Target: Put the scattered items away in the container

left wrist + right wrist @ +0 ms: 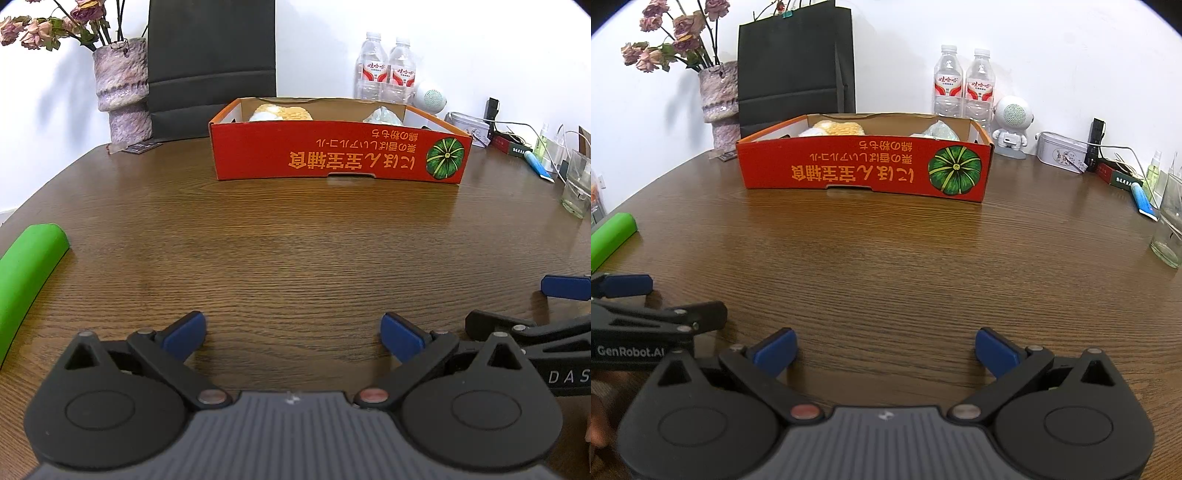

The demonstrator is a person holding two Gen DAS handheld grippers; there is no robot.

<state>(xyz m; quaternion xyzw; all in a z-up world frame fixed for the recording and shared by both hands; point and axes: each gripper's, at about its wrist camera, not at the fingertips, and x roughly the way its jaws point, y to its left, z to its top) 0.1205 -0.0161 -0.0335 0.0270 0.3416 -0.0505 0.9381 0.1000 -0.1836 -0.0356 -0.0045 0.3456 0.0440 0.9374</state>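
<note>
Straight ahead of both claws, well across the bare wooden table (886,266), sits the red cardboard box (864,166), already holding a yellowish soft item (840,129) and a pale wrapped one (938,131). The left gripper (293,332) and right gripper (886,349) hover side by side, jaws spread wide and empty. A green object (26,273) lies far to the left claw's left; reaching for it risks clipping the neighbouring claw, or sweeping it off the table edge.
</note>
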